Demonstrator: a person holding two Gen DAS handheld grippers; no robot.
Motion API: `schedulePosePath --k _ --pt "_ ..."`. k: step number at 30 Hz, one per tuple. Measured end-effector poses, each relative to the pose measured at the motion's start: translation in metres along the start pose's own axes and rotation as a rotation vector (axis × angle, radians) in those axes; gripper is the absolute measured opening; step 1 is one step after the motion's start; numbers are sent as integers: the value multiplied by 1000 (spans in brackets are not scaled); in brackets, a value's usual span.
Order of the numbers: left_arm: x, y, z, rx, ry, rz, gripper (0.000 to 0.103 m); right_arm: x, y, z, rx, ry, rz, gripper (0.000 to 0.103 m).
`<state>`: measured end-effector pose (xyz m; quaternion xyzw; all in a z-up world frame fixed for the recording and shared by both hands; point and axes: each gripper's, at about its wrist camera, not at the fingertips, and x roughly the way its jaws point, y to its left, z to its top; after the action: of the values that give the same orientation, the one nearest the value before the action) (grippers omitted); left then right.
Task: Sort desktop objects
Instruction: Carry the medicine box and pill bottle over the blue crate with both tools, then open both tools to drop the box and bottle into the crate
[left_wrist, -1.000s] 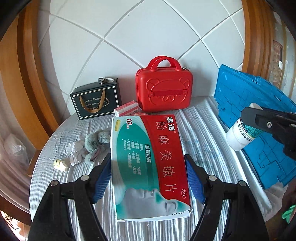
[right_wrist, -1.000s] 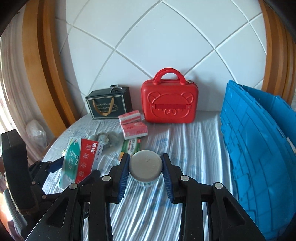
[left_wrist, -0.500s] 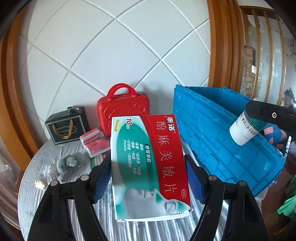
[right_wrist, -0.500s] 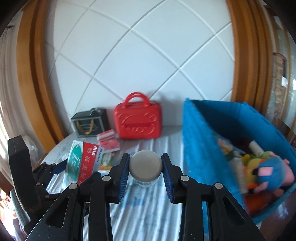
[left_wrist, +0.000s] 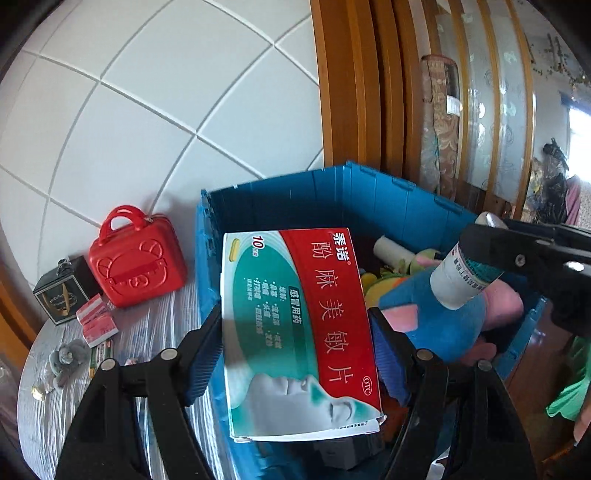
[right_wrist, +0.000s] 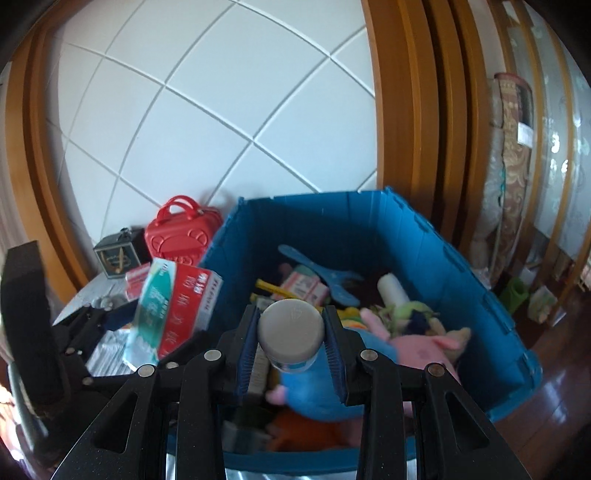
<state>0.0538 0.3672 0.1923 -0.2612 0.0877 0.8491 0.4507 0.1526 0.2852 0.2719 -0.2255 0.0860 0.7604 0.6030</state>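
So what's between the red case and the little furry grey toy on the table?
In the left wrist view, small red-and-white boxes lie between the red case and the grey toy, with a green pack beside them.

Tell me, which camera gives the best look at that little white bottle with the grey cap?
The left wrist view: the bottle appears side-on there, its printed label visible, clamped in the right gripper above the blue crate. The right wrist view shows mostly its grey cap end-on between the fingers, hiding the label.
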Motion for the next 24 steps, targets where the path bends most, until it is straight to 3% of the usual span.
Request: schedulePosePath --k 3,8,15,24 --pt "19 -21 -4 -25 109 -3 74 6 -26 -5 14 25 58 34" --pt "33 -29 -10 -34 165 56 75 10 -40 -7 21 25 170 34" --pt "26 -27 -20 -71 172 98 87 29 -23 10 -19 37 271 34" --pt "21 -20 -21 -109 159 112 87 58 -12 0 -74 110 265 35"
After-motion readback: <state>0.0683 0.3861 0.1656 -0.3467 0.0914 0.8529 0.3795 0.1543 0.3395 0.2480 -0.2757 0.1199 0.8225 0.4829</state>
